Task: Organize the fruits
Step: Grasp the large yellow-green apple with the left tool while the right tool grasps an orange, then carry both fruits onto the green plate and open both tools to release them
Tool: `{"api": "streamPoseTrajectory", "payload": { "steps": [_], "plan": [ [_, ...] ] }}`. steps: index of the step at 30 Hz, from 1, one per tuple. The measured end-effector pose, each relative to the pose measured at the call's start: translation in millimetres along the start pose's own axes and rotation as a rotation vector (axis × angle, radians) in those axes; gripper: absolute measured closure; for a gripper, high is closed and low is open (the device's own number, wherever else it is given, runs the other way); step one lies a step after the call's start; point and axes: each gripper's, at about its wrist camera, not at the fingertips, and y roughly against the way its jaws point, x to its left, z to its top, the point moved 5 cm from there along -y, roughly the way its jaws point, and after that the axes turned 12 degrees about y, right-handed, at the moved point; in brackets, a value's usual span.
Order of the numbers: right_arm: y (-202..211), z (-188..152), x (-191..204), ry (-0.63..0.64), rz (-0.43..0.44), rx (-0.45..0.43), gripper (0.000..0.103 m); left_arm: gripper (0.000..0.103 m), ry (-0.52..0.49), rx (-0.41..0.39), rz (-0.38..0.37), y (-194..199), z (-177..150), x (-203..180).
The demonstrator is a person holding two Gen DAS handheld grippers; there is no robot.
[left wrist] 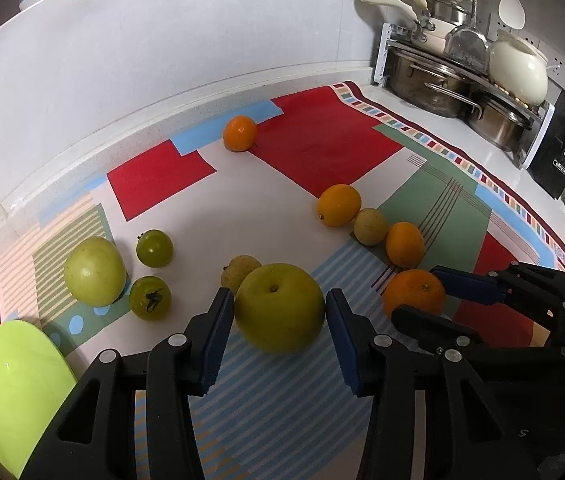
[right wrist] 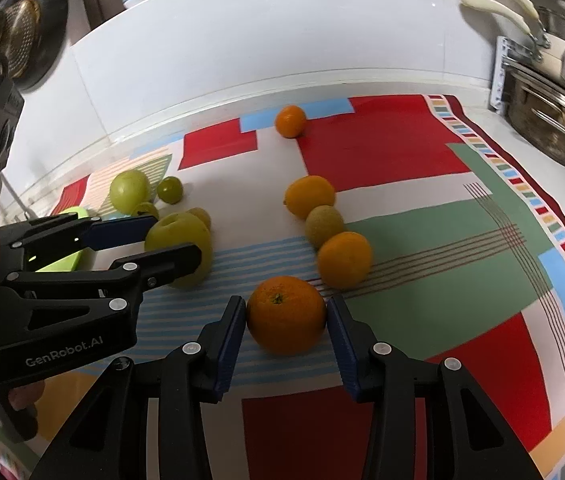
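Left wrist view: the left hand-held gripper (left wrist: 280, 322) straddles a green apple (left wrist: 279, 308) on the desk's patterned cloth (left wrist: 322, 140), pads seemingly just touching. Beside it, the right hand-held gripper (right wrist: 286, 320) pinches an orange (right wrist: 286, 314).

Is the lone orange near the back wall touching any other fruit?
No: the lone orange sits by itself at the far edge of the patterned cloth, well apart from the row of citrus nearer the grippers.
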Motion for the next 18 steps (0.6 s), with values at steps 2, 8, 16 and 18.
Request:
{"api": "streamPoseTrajectory", "payload": {
  "steps": [2,8,16,18],
  "plan": [
    [1,-1,-1,-0.003,-0.006,0.001,0.060,0.057,-0.003,-0.001,0.006,1,-1,-1],
    [12,1,3,0.008,-0.011,-0.017,0.060,0.057,0.024,-0.022,0.013,19,-7,3],
    [38,13,27,0.062,0.018,-0.073,0.060,0.057,0.094,-0.111,0.089,74,-18,25],
    [43,17,36,0.080,0.030,-0.087,0.060,0.057,0.119,-0.131,0.105,87,-22,34]
  ]
}}
